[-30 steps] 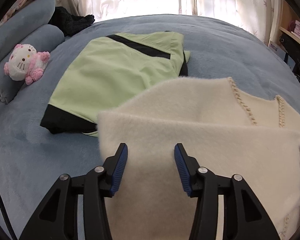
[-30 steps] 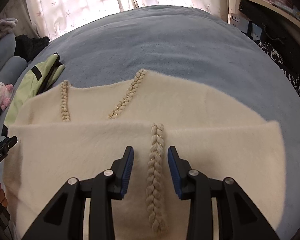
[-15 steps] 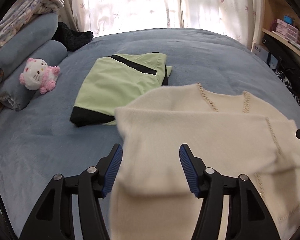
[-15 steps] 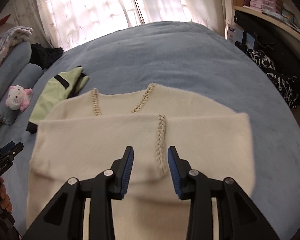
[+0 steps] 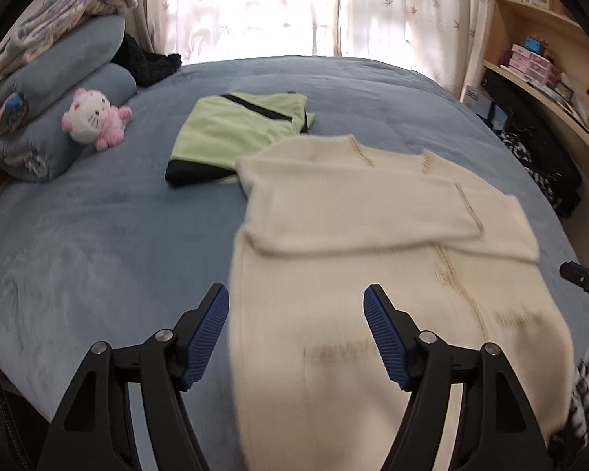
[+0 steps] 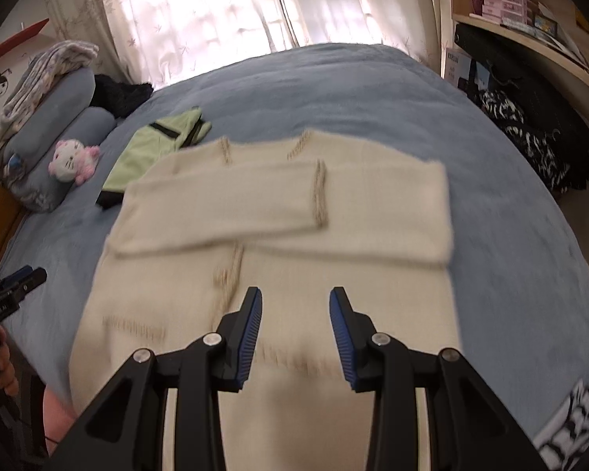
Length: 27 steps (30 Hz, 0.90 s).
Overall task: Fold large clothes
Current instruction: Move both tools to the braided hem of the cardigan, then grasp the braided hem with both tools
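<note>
— Soft blue bed [image 5: 98,243] filled the room. What was hard to see?

— The fuzzy cream sweater [image 5: 373,235] lay flat on it, sleeves folded across, but its near end was blurry and cut off.

— And the grippers?

— The left gripper [image 5: 296,337] was opening wide, holding nothing. The right gripper [image 6: 295,339] stood partly open, empty too. A smooth green top [image 5: 231,133] lay behind.

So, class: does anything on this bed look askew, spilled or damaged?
Nothing is spilled or damaged. The cream sweater lies flat on the bed, sleeves folded across, its left edge lapping over the folded green garment. The frames are blurred.
</note>
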Each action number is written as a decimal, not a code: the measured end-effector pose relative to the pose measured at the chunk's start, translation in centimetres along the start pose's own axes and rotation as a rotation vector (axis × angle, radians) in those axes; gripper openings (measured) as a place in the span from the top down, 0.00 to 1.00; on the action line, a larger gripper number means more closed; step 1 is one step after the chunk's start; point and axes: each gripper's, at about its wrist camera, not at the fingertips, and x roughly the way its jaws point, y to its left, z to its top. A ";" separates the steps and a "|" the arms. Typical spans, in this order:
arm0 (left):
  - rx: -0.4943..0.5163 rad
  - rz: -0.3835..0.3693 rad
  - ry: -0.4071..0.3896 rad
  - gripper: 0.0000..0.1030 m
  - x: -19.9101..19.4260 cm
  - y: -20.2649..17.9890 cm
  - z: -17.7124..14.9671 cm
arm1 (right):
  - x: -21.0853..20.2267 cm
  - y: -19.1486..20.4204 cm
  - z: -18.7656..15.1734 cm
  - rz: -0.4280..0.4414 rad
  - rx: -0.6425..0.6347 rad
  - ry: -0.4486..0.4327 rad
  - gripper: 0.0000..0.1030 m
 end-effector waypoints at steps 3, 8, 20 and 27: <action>-0.006 -0.041 0.042 0.30 -0.8 1.1 -3.2 | -1.1 -0.7 -3.3 -0.004 -0.010 0.033 0.60; -0.046 -0.118 0.144 0.30 -0.2 3.7 -8.7 | -2.5 -3.4 -8.6 -0.001 0.037 0.119 0.49; -0.112 -0.270 0.291 0.29 2.5 6.1 -17.4 | -2.5 -10.4 -16.6 -0.074 0.213 0.261 0.49; -0.090 -0.344 0.305 0.21 3.3 5.3 -18.4 | -0.2 -11.0 -17.9 -0.042 0.239 0.274 0.49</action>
